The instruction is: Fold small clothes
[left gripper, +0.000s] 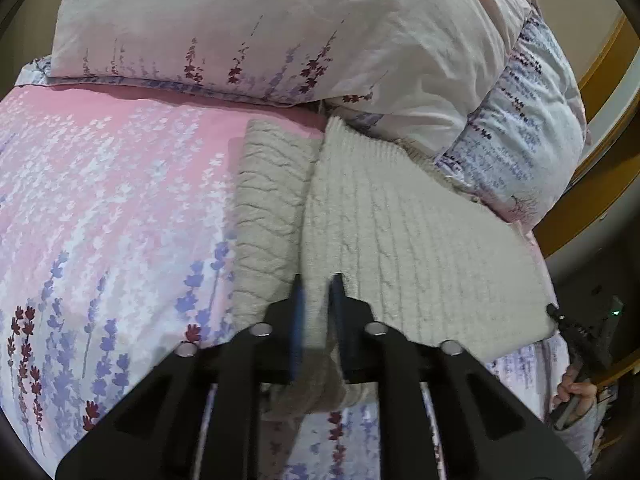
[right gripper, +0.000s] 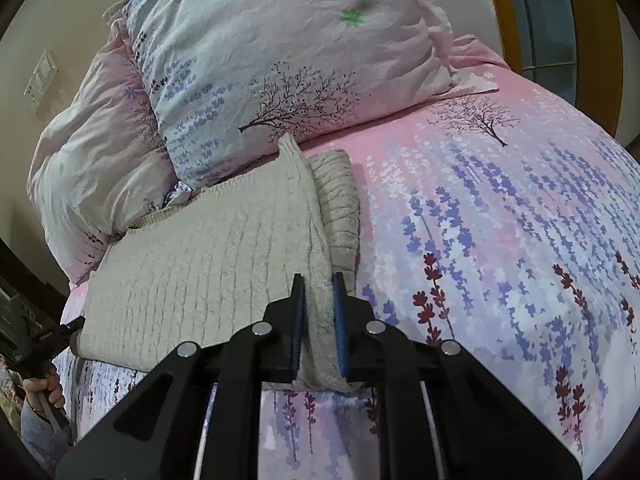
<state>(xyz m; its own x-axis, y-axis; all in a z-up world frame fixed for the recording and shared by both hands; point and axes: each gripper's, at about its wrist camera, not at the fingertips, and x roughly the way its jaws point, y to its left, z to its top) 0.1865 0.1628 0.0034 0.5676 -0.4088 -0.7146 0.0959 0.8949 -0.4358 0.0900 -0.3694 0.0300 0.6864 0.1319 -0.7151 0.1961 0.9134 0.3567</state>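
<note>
A cream knitted sweater [left gripper: 420, 240] lies on the bed, its body stretched flat between both grippers. A folded sleeve [left gripper: 272, 208] lies beside it. My left gripper [left gripper: 318, 284] is shut on one lower corner of the sweater. My right gripper [right gripper: 318, 284] is shut on the other lower corner, next to the sleeve [right gripper: 340, 208]. In the right wrist view the sweater [right gripper: 208, 264] stretches left to the left gripper [right gripper: 72, 326]. In the left wrist view the right gripper [left gripper: 554, 312] shows at the sweater's far corner.
The bed has a pink and lavender floral cover [left gripper: 112, 208] [right gripper: 500, 220]. Floral pillows [left gripper: 260, 28] [right gripper: 280, 60] are stacked behind the sweater. A wooden frame [left gripper: 600, 80] and a window [right gripper: 552, 20] stand beyond the bed.
</note>
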